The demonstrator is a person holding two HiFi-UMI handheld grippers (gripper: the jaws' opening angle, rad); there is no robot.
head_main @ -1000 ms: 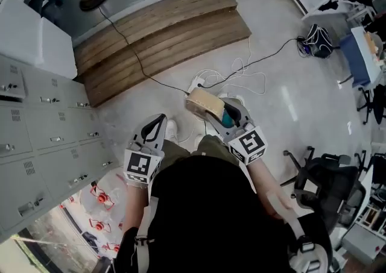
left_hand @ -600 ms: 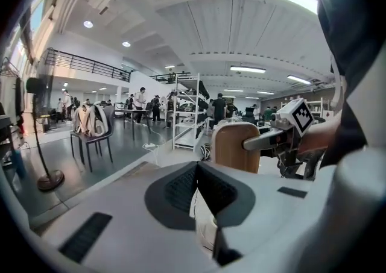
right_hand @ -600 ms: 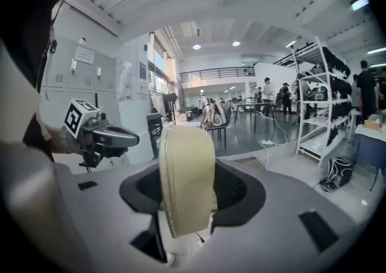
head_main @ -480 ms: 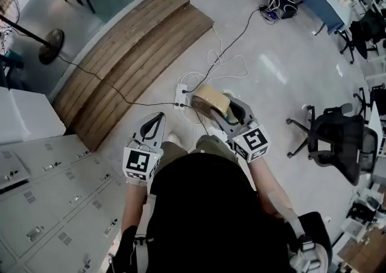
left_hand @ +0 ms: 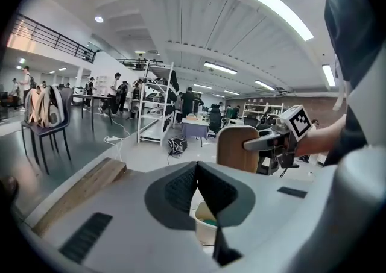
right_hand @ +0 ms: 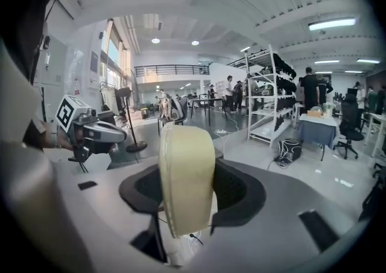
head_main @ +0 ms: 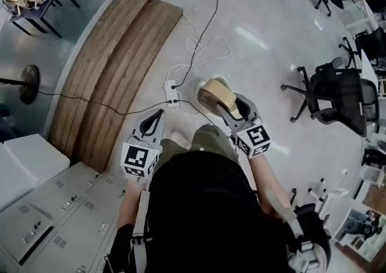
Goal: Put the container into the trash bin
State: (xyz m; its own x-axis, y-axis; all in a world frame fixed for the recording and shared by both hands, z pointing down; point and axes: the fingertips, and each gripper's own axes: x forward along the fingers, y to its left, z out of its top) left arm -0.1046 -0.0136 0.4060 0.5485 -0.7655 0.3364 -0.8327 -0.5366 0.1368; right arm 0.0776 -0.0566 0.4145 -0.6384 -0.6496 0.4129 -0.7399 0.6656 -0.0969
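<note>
Cream-coloured, the container (head_main: 212, 94) stands on edge, clamped in our right gripper (head_main: 224, 104) above the floor cables (head_main: 202, 46). Our left gripper (head_main: 158, 116) is empty, jaws together. No bin shows yet. A quick swing could work the container out of that narrow grip.

A white power strip (head_main: 170, 88) with trailing cables (head_main: 207, 50) is seen just ahead of the left gripper (head_main: 158, 115). A wooden ramp (head_main: 102, 67) is seen ahead-left, grey lockers (head_main: 54, 223) behind-left, and a black office chair (head_main: 338, 94) well right.
</note>
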